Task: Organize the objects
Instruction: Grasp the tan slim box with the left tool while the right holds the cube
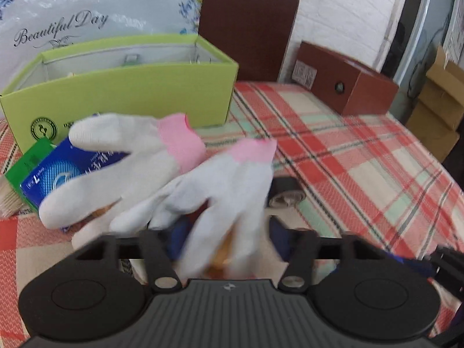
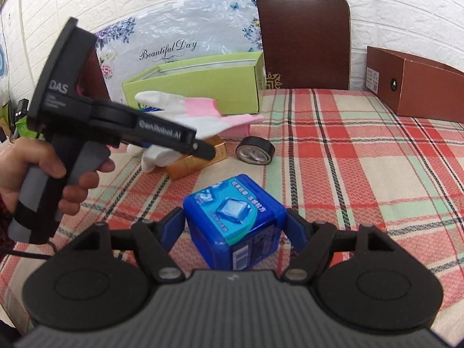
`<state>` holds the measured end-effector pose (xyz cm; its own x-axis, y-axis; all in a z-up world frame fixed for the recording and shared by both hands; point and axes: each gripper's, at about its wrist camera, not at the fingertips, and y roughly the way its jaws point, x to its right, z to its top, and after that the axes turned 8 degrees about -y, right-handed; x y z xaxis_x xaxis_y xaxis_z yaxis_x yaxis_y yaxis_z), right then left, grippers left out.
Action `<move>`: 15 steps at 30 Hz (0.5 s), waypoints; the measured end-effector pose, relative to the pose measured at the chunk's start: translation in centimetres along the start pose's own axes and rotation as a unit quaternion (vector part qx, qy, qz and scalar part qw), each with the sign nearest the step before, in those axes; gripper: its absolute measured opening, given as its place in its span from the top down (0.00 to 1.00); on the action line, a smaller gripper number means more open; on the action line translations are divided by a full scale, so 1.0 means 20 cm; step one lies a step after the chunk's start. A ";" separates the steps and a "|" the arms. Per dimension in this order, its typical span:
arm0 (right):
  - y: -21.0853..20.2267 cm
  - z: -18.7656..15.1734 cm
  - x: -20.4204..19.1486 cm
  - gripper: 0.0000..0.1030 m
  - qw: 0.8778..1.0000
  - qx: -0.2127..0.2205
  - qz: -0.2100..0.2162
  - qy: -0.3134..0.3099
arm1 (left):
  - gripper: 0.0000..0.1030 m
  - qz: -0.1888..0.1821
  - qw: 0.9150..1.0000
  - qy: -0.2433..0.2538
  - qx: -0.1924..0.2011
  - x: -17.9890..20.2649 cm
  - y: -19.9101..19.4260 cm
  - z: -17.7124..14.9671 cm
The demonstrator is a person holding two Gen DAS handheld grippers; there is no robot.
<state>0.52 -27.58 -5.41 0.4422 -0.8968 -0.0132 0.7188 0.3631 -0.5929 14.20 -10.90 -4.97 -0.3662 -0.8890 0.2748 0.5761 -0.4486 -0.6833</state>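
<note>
My left gripper [image 1: 227, 237] is shut on a pair of white gloves with pink cuffs [image 1: 162, 168] and holds them above the table; the gloves hide its fingertips. From the right wrist view the left gripper [image 2: 203, 148] grips the gloves [image 2: 191, 113] over a gold box [image 2: 200, 159]. My right gripper [image 2: 235, 226] is shut on a blue cube-shaped container [image 2: 235, 226], its blue pads [image 2: 174, 221] on both sides. An open green box [image 1: 121, 87] stands behind, also in the right wrist view [image 2: 197, 87].
A blue packet [image 1: 58, 174] and a green packet [image 1: 29, 159] lie left of the gloves. A black tape roll [image 2: 255, 150] lies on the plaid tablecloth [image 2: 362, 174]. A brown box [image 2: 417, 87] sits at the far right, a brown chair back [image 2: 304, 40] behind the table.
</note>
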 end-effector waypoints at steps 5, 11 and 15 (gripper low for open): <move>0.00 0.00 -0.01 0.29 1.000 -0.001 0.012 0.003 | 0.67 -0.014 1.000 -0.010 -0.012 -0.04 -0.13 -0.12; 0.02 0.00 -0.03 0.28 1.000 -0.002 0.020 -0.004 | 0.66 0.002 0.999 -0.044 -0.011 -0.16 -0.38 -0.32; 0.03 0.02 -0.05 0.28 1.000 -0.004 0.026 -0.007 | 0.58 0.015 0.999 -0.047 -0.006 -0.18 -0.45 -0.35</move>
<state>0.71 -26.27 -5.51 0.4872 -0.8727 -0.0324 0.6898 0.4073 -0.5985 5.26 -3.13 -4.52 -0.2793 -0.9068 0.3157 0.5768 -0.4213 -0.6998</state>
